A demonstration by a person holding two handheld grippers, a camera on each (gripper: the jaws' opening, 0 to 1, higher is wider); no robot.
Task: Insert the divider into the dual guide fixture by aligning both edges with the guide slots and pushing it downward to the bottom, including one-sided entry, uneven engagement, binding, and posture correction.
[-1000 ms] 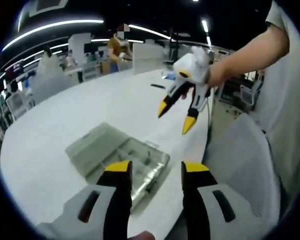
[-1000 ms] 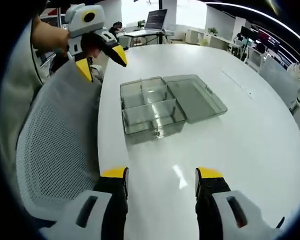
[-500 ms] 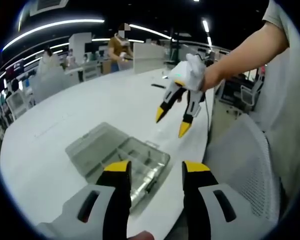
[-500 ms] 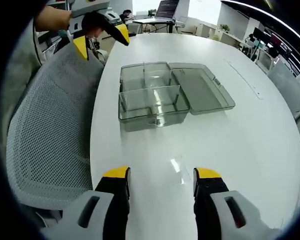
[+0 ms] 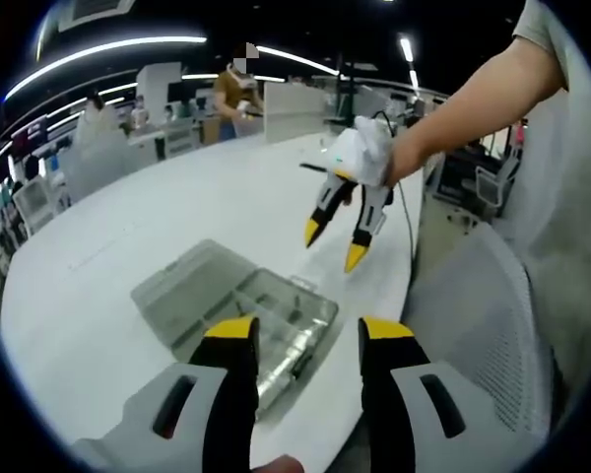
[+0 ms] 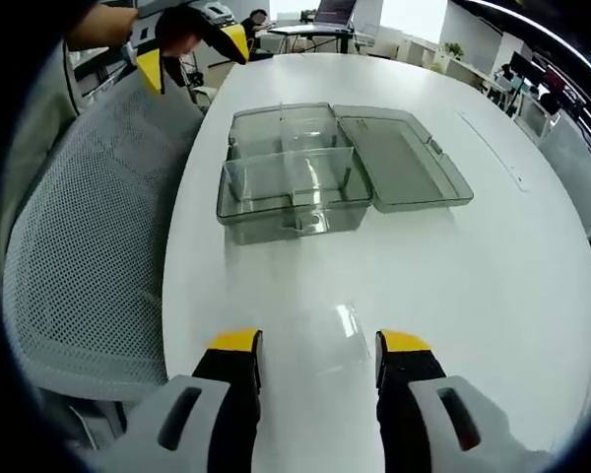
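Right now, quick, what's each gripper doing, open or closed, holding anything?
Left gripper: open, holding nothing, above the clear box.
Right gripper: open, holding nothing, over the white table.

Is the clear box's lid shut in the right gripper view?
No, the lid lies folded open flat on the table beside the box.

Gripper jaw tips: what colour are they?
Yellow tips on black jaws, clearest on the right gripper in the right gripper view.
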